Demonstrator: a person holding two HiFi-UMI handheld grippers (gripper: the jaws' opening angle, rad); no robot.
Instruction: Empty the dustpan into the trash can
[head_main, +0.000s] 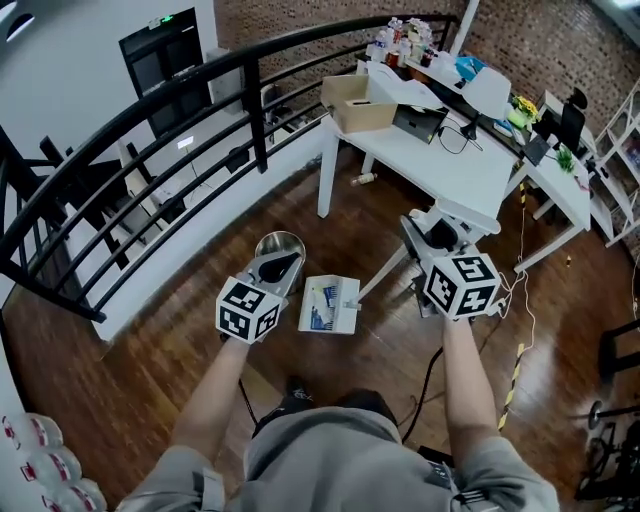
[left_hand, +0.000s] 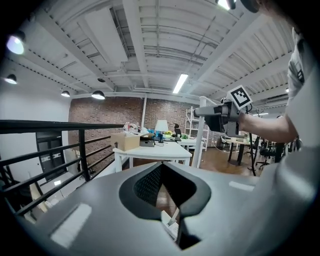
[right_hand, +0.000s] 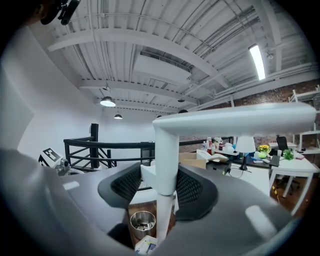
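Observation:
My right gripper (head_main: 418, 232) is shut on the white upright handle (right_hand: 166, 165) of the dustpan (head_main: 330, 305). The pan hangs low over the wooden floor, white with blue-printed litter in it. The handle's pole (head_main: 385, 270) slants from the pan up to the jaws. The round steel trash can (head_main: 280, 245) stands on the floor just beyond and left of the pan, and shows below the jaws in the right gripper view (right_hand: 142, 222). My left gripper (head_main: 288, 258) hovers over the can's near rim, its jaws touching at the tips with nothing between them.
A black metal railing (head_main: 150, 120) curves along the left. A white desk (head_main: 440, 150) with a cardboard box (head_main: 360, 105) and clutter stands ahead right. Cables (head_main: 520, 300) trail on the floor by the desk legs. Shelving (head_main: 620, 150) lines the far right.

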